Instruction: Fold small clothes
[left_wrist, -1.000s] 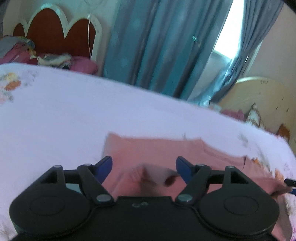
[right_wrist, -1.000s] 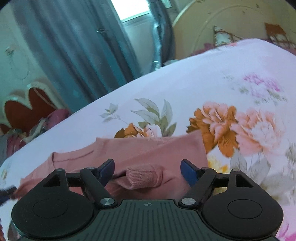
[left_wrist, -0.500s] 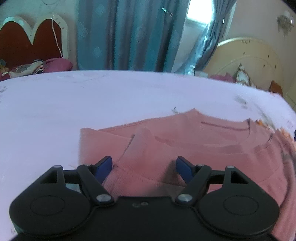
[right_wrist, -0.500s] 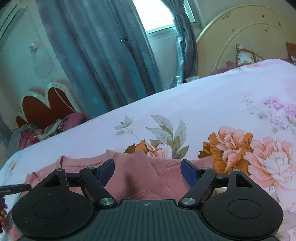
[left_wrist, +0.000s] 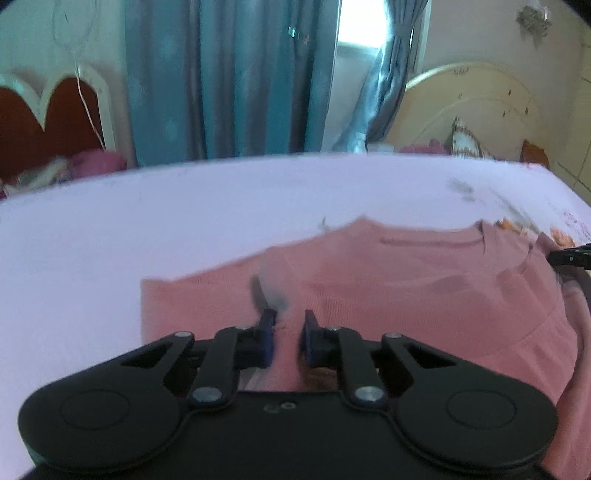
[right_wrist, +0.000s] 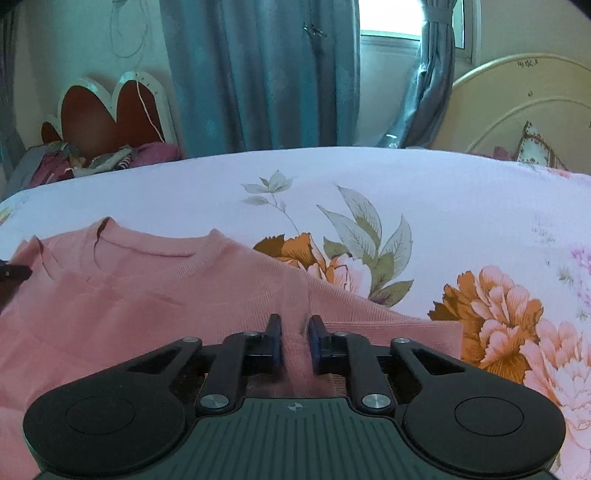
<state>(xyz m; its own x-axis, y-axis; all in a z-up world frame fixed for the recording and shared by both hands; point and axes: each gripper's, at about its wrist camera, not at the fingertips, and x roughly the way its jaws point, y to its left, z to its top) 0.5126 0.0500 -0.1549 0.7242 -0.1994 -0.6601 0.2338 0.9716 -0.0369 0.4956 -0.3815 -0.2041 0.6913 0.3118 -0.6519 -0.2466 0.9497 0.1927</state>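
Pink knit sweater, ribbed round collar, lies flat on the bed, on a pale floral bedsheet. In the right wrist view it fills the lower left and centre of the frame, collar toward the upper left. In the left wrist view the same sweater fills the centre and right, collar toward the upper right.

Left tool: jaws closing, only a narrow gap left, and a pinch of pink knit sits between the blue pads at the lower centre of the frame. This view is motion-blurred, so whether more than one layer is caught cannot be told.

Right tool: jaws drawn nearly together on a ridge of pink knit, lower centre of the frame, beside a folded sleeve edge that runs toward the lower right. The black tip of the other tool shows at the left edge of the frame.

Step in hand (judgement): grasp stage of a fold. Both tools have taken hold at the near part of the sweater, one toward each side.

Next move (judgement): lift both pinches together and carry them toward the collar, keeping the two tools level and evenly apart so the fold line stays straight. Risk: knit slipping from a pinch, or a lower layer dragging along.
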